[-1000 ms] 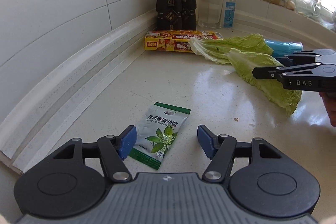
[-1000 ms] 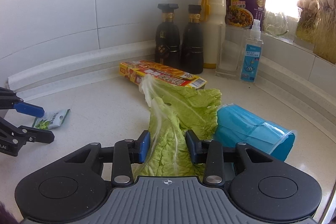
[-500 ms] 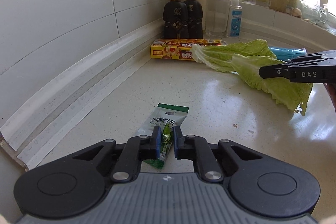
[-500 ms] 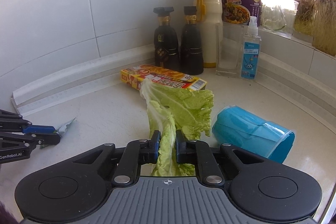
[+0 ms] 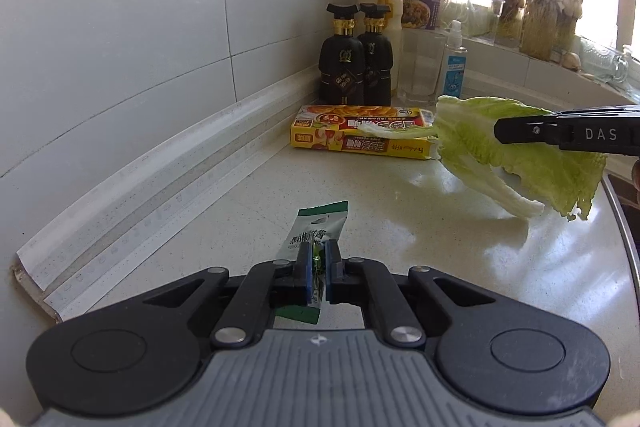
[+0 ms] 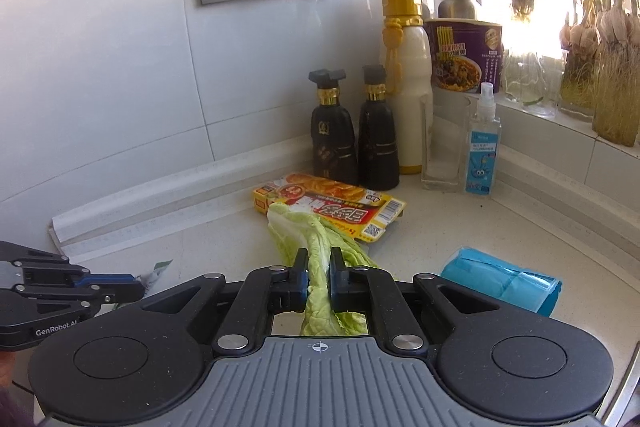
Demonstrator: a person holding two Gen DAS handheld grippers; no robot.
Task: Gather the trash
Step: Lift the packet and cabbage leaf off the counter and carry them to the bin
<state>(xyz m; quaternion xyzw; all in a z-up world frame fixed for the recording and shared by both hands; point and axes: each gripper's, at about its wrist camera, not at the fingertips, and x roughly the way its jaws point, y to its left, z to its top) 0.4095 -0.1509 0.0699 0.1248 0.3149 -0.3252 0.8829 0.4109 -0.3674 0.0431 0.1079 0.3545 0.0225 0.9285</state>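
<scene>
Two pieces of trash are shown, one gripped in each claw. In the left wrist view, the left claw (image 5: 317, 269) is closed on the green-and-white seasoning sachet (image 5: 318, 231), which sits at lower centre of the frame with its far end pointing up the frame over the counter (image 5: 224, 223); whether that end rests on the surface cannot be told. The sachet is judged light, thin and slippery, a film that bends readily; it is best held across its flat body, as here, rather than by a corner. The jaws have just been closing, with the sachet between them.

At the right of the same frame, the cabbage leaf (image 5: 520, 147) is seen hanging clear of the counter from the right claw (image 5: 500, 131). In the right wrist view, the right claw (image 6: 319, 277) is shown clamped on the leaf (image 6: 316, 247) at lower centre, its jaws likewise just closed upon it. The leaf is judged soft, limp and easily torn; the thicker white rib offers the firmer hold.

A yellow box (image 6: 332, 205), two dark bottles (image 6: 356, 143) and a blue roll (image 6: 504, 285) are left on the counter, and whether any of them counts as trash cannot be told.
</scene>
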